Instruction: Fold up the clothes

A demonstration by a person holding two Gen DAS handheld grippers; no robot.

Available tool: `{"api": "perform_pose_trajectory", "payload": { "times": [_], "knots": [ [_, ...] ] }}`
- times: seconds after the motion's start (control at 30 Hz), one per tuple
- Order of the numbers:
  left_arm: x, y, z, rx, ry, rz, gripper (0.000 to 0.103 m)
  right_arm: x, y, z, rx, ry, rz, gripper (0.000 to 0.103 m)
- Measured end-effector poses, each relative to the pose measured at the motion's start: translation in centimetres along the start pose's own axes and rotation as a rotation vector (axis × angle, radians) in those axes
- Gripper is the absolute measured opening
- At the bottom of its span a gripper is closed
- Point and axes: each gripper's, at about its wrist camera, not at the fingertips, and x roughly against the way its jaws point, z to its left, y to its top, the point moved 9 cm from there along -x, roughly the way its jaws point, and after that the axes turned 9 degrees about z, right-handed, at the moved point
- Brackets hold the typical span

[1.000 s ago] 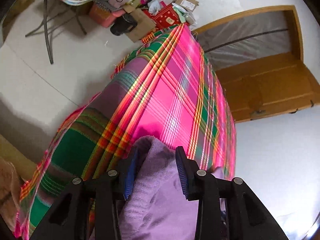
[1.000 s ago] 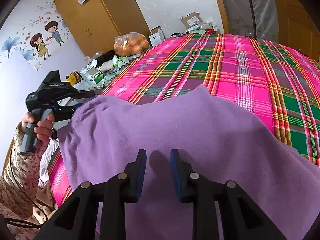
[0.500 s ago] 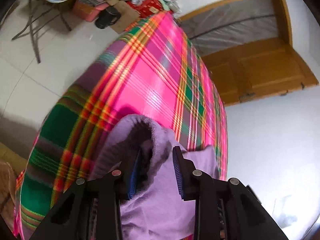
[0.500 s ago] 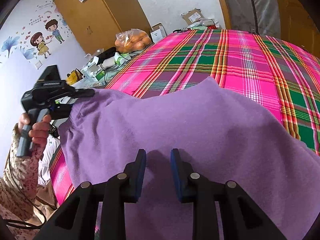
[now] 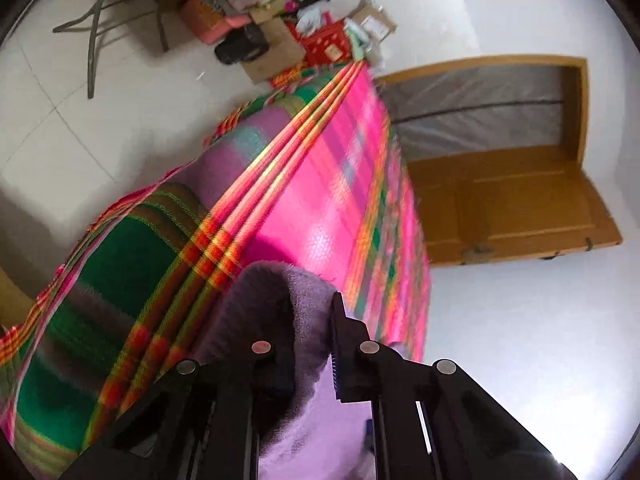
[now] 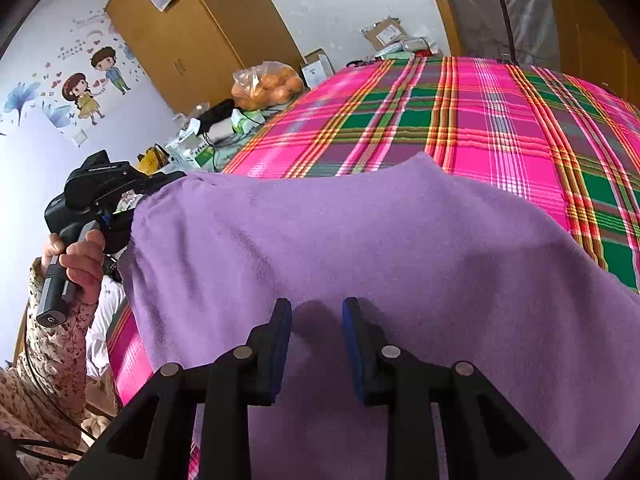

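Observation:
A purple fleece garment (image 6: 360, 232) lies spread over the pink and green plaid bed cover (image 6: 480, 112). My left gripper (image 5: 308, 308) has a bunched edge of the garment (image 5: 272, 292) between its jaws, which are closing on it; the cloth hides the left finger. In the right wrist view this left gripper (image 6: 132, 204) holds the garment's far left corner off the bed's side, in a person's hand (image 6: 80, 256). My right gripper (image 6: 316, 312) sits low on the near part of the garment, fingers a narrow gap apart, with purple cloth filling the gap.
A bag of oranges (image 6: 268, 84) and clutter (image 6: 208, 132) stand on a side table beyond the bed. A wooden wardrobe (image 6: 192, 40) is behind them. Boxes (image 5: 320, 40) and chair legs (image 5: 96, 32) are on the tiled floor; a wooden door (image 5: 512, 208) stands on the right.
The left gripper's jaws have narrowed onto the bunched purple cloth and its view has swung. In the right wrist view the garment's left corner has drawn tighter toward the left gripper. The right gripper kept still.

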Motion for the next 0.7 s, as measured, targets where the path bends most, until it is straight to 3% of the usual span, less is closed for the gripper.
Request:
{"api": "perform_pose_trajectory", "payload": {
  "times": [0.1, 0.23, 0.37, 0.57, 0.7],
  "knots": [
    [0.5, 0.7, -0.6, -0.045, 0.019, -0.026, 0.012, -0.4, 0.0, -0.1, -0.009, -0.004, 0.007, 0.027],
    [-1.5, 1.7, 1.8, 0.054, 0.036, -0.001, 0.011, -0.3, 0.0, -0.2, -0.012, -0.001, 0.004, 0.027],
    [-2.0, 2.0, 2.6, 0.08, 0.017, -0.005, 0.011, -0.4, 0.1, -0.1, -0.004, -0.005, 0.004, 0.027],
    [-1.7, 2.1, 2.7, 0.038, 0.068, 0.017, 0.013, -0.5, 0.2, 0.8, 0.045, -0.053, 0.004, 0.031],
    [-0.4, 1.6, 2.5, -0.002, 0.132, -0.006, 0.022, 0.2, -0.1, 2.0, 0.092, -0.066, -0.015, 0.032]
  ]
}}
